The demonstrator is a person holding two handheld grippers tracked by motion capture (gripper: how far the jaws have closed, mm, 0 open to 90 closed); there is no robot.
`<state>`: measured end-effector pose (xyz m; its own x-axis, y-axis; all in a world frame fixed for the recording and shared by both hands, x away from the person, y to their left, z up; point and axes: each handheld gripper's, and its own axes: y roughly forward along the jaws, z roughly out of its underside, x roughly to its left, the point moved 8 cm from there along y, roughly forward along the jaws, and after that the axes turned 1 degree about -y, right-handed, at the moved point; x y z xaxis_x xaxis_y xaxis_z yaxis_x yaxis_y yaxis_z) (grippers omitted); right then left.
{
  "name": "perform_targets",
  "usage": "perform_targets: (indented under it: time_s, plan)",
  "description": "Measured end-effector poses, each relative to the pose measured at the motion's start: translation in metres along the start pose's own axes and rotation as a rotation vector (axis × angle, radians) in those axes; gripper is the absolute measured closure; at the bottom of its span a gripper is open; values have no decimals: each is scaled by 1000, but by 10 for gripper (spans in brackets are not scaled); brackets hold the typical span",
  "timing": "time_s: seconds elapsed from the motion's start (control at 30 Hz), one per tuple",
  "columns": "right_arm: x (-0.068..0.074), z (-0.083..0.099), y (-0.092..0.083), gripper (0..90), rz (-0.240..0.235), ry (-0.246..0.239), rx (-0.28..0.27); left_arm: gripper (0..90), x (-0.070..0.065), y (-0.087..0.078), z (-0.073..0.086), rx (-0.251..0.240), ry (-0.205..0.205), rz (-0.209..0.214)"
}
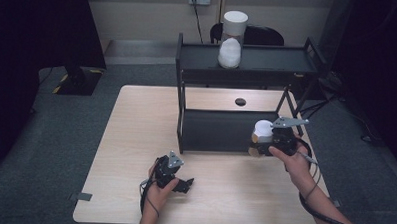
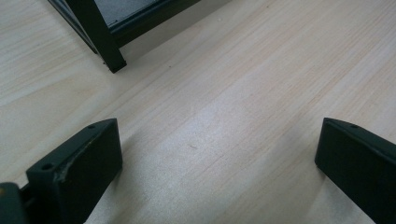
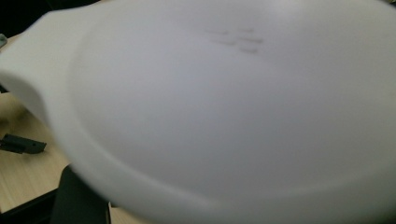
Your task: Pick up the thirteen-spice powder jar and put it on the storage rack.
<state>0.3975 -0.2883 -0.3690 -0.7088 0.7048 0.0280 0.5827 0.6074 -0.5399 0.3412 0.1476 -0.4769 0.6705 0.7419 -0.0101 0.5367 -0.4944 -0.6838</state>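
Holding a smooth, white, round lid [image 1: 262,129] clamped in your right gripper [image 1: 265,142], you have it just in front of the black metal shelf's [image 1: 248,63] lower tier. Up close, that gripper's view shows faint embossed marks on its matte plastic. Your left gripper [image 1: 183,184] rests jaws apart over the pale wood-grain table [image 2: 243,93].

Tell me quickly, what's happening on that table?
Left tongs open, idle on table. Right tongs shut on white-lidded jar beside black shelf. Another jar already on top shelf. Nothing blocking.
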Motion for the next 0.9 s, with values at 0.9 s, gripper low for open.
perform_targets:
  time_s: [0.9]
  plan:
    - [-10,-65,-21,289,10,-16,-2,0,0,0,0,0,0,0]
